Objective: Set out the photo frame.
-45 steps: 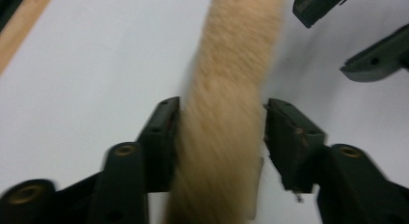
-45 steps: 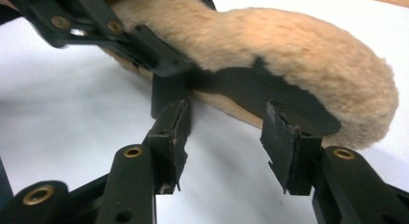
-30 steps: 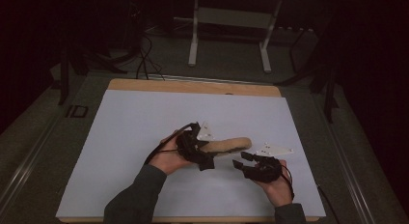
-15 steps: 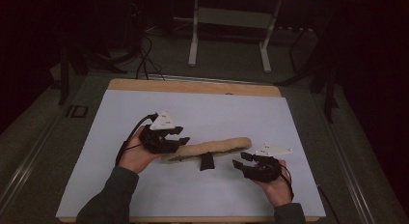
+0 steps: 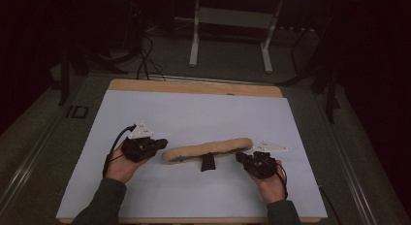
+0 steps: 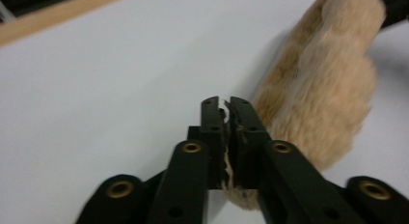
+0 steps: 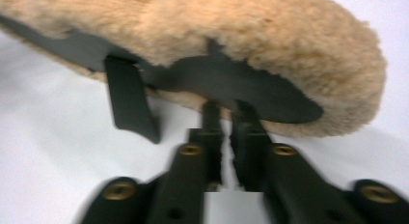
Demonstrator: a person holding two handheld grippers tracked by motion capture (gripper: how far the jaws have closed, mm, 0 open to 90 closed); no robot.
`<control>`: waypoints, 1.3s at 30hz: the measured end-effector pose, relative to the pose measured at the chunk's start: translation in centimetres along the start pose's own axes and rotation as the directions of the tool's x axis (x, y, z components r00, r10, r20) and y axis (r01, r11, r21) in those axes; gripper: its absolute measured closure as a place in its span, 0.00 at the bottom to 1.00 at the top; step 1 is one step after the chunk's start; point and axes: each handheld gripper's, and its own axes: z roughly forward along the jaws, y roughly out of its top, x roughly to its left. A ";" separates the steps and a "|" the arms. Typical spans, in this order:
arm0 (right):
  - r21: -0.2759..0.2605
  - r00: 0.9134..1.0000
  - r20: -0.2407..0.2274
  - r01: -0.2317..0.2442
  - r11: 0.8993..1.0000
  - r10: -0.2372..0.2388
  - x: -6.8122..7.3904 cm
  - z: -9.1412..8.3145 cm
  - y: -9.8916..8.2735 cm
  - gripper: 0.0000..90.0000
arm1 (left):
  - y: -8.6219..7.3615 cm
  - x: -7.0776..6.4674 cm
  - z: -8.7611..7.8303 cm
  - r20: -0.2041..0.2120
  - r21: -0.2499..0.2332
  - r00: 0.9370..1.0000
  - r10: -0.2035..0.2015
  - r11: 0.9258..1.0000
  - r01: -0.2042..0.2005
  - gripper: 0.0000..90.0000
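Note:
A long tan fleece pad point(image 5: 208, 148) with a black backing and a short black strap point(image 5: 207, 162) lies across the white sheet. My left gripper point(image 5: 164, 143) is at the pad's left end. Its jaws have just been closing, and in the left gripper view the left gripper point(image 6: 223, 102) is shut on a thin fringe of the fleece pad point(image 6: 323, 84). My right gripper point(image 5: 239, 157) is at the pad's right end and its jaws have just been closing too. In the right gripper view, the right gripper point(image 7: 223, 110) is pinched on the edge of the black backing point(image 7: 231, 84) under the fleece pad point(image 7: 241, 31).
A white sheet point(image 5: 194, 113) covers the wooden table, with a strip of wood point(image 5: 194, 87) showing along the far edge. Beyond the table stand a metal frame's legs point(image 5: 195, 40) and loose cables point(image 5: 143, 50) on a dark floor.
My left hand has moved left from the pad's middle to its left end, and the pad now lies stretched out longer. The right hand has stayed put.

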 end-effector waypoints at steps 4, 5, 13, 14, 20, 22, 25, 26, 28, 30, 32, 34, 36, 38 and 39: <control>0.014 0.999 0.030 -0.014 1.000 0.013 -0.1 0.7 0.1 1.00 | -0.5 -0.4 0.8 0.014 0.018 1.000 0.009 1.000 -0.009 0.99; 0.014 0.999 0.036 -0.016 1.000 0.016 -0.1 0.8 0.1 1.00 | -0.5 -0.4 0.9 0.015 0.014 1.000 0.006 1.000 -0.006 0.99; 0.002 0.998 0.047 -0.043 0.999 0.043 0.0 1.8 0.5 1.00 | -1.0 -0.7 0.6 0.024 -0.002 1.000 0.004 1.000 -0.004 0.99; 0.001 0.998 0.049 -0.044 0.999 0.044 0.1 1.9 0.5 1.00 | -1.0 -0.8 0.6 0.027 -0.004 1.000 0.003 1.000 -0.003 0.99; -0.007 0.997 0.050 -0.062 0.998 0.062 0.3 2.6 0.7 1.00 | -1.4 -1.2 0.4 0.048 -0.017 0.999 -0.003 1.000 0.004 0.99; -0.007 0.997 0.047 -0.065 0.998 0.065 0.4 2.8 0.9 1.00 | -1.5 -1.5 0.4 0.058 -0.015 0.998 -0.006 1.000 0.007 1.00; -0.013 0.997 0.037 -0.066 0.998 0.067 0.8 3.1 1.2 1.00 | -1.6 -2.0 0.6 0.076 -0.015 0.997 -0.004 1.000 0.005 1.00; -0.012 0.997 0.036 -0.063 0.998 0.063 1.0 3.2 1.4 1.00 | -1.6 -2.2 0.7 0.082 -0.008 0.997 0.002 1.000 -0.002 1.00; -0.010 0.998 0.029 -0.052 0.999 0.053 1.3 3.5 1.7 1.00 | -1.6 -2.6 1.0 0.093 0.006 0.995 0.017 1.000 -0.018 1.00; -0.011 0.999 0.025 -0.047 0.999 0.047 1.6 3.7 2.0 1.00 | -1.5 -3.1 1.4 0.109 0.020 0.993 0.036 0.999 -0.039 1.00; -0.012 0.999 0.021 -0.044 0.999 0.045 1.9 3.9 2.3 1.00 | -1.5 -3.6 1.9 0.127 0.032 0.991 0.047 0.998 -0.052 1.00; -0.011 0.999 0.019 -0.040 0.999 0.041 2.2 4.1 2.7 1.00 | -1.5 -4.1 2.3 0.147 0.032 0.988 0.051 0.998 -0.056 1.00; -0.010 0.999 0.016 -0.039 0.999 0.039 2.4 4.3 3.0 1.00 | -1.5 -4.5 2.5 0.160 0.031 0.986 0.056 0.998 -0.061 1.00; -0.004 0.999 0.011 -0.033 0.999 0.033 2.6 4.5 3.2 1.00 | -1.5 -4.9 2.8 0.175 0.029 0.983 0.062 0.997 -0.068 1.00; -0.001 1.000 0.007 -0.031 1.000 0.031 2.7 4.7 3.3 1.00 | -1.5 -5.2 2.9 0.179 0.029 0.982 0.066 0.997 -0.072 1.00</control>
